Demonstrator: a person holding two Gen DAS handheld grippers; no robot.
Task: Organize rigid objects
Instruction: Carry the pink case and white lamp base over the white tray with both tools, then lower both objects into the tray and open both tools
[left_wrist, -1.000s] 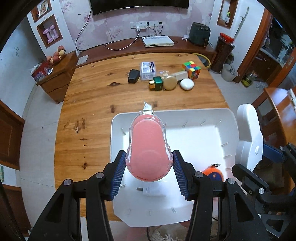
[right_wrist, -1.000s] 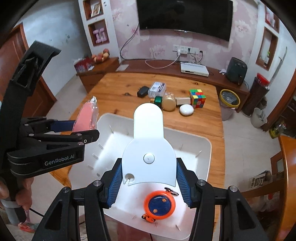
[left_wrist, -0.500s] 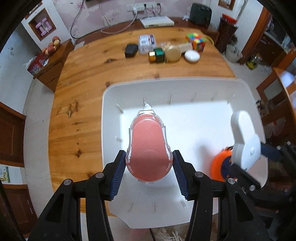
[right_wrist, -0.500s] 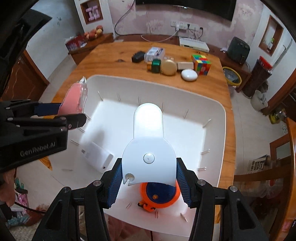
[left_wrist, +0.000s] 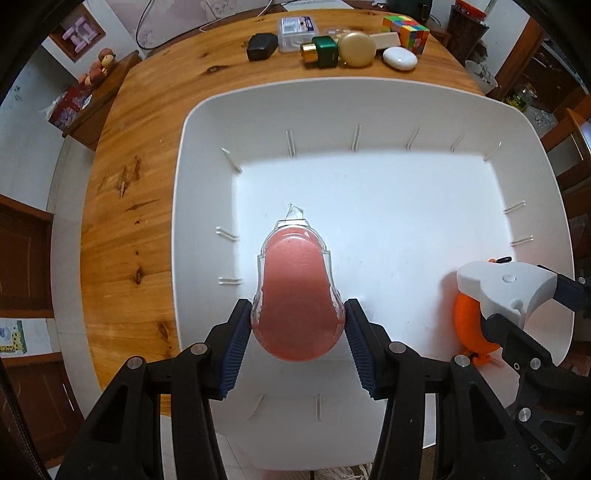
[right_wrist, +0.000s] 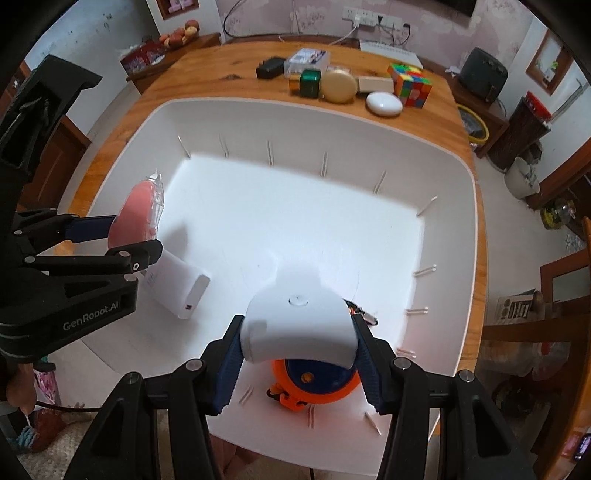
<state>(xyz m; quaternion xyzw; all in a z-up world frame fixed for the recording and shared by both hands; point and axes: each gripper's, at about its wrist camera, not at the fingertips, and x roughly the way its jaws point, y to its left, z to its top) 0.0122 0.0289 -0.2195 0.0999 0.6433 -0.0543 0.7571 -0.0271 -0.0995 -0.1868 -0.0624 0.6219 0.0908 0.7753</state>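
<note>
My left gripper (left_wrist: 298, 345) is shut on a pink dispenser in a clear shell (left_wrist: 297, 291), held low inside the white bin (left_wrist: 199, 122); it also shows in the right wrist view (right_wrist: 138, 210). My right gripper (right_wrist: 298, 363) is shut on a white plastic device (right_wrist: 298, 328), tilted down over an orange and blue round tape measure (right_wrist: 317, 387) at the bin's near right. The device also shows in the left wrist view (left_wrist: 506, 291). A white box (right_wrist: 181, 284) lies on the bin floor by the left gripper.
On the wooden table (left_wrist: 147, 129) behind the bin stand a black case (left_wrist: 261, 46), a clear box (left_wrist: 297, 27), a green and gold bottle (left_wrist: 321, 55), a round tan compact (left_wrist: 356, 50), a white oval case (left_wrist: 399, 58) and a colour cube (left_wrist: 406, 29).
Both grippers have moved down and forward into the bin. The white device has tilted downward over the orange tape measure. The pink dispenser is now lower above the bin floor.
</note>
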